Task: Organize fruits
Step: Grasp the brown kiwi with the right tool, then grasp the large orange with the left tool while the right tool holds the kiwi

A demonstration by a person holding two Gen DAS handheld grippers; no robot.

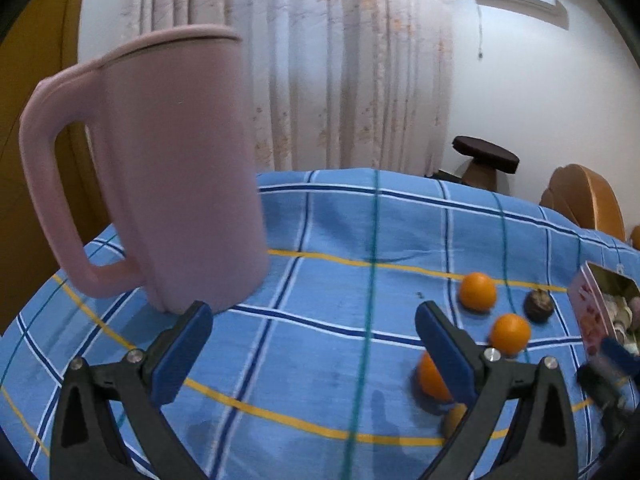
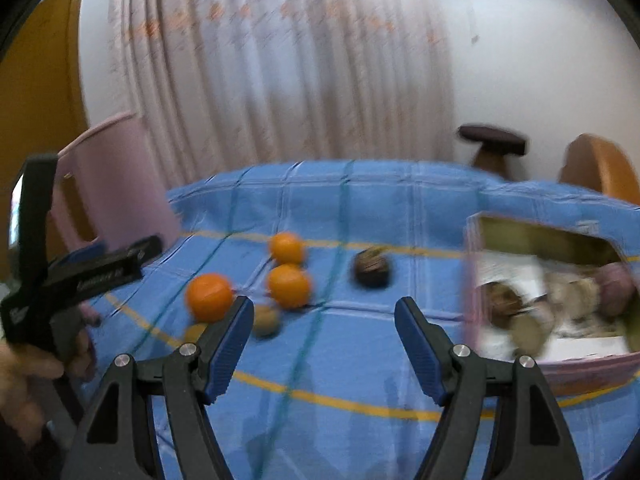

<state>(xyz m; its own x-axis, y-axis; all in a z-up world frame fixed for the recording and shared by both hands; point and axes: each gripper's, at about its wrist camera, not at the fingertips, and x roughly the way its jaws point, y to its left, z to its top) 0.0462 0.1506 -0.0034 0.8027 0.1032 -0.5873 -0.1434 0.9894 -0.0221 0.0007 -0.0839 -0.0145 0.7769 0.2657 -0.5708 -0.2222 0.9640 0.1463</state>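
Three oranges [image 2: 289, 285] lie on the blue checked tablecloth [image 2: 360, 352], with a dark round fruit [image 2: 372, 269] to their right and two small yellowish fruits [image 2: 266, 320] in front. In the left wrist view the oranges [image 1: 510, 333] and the dark fruit [image 1: 539, 305] lie to the right. My left gripper [image 1: 314, 320] is open and empty, over the cloth beside a pink jug [image 1: 160, 168]. My right gripper [image 2: 324, 316] is open and empty, just right of the oranges. A pink box [image 2: 548, 292] holding several items stands at the right.
The pink jug also shows at the left of the right wrist view [image 2: 116, 184], behind the left gripper's body [image 2: 72, 272]. A curtain [image 1: 340, 60] hangs behind the table. A dark stool [image 1: 486, 160] and a wooden chair back [image 1: 584, 200] stand beyond the far edge.
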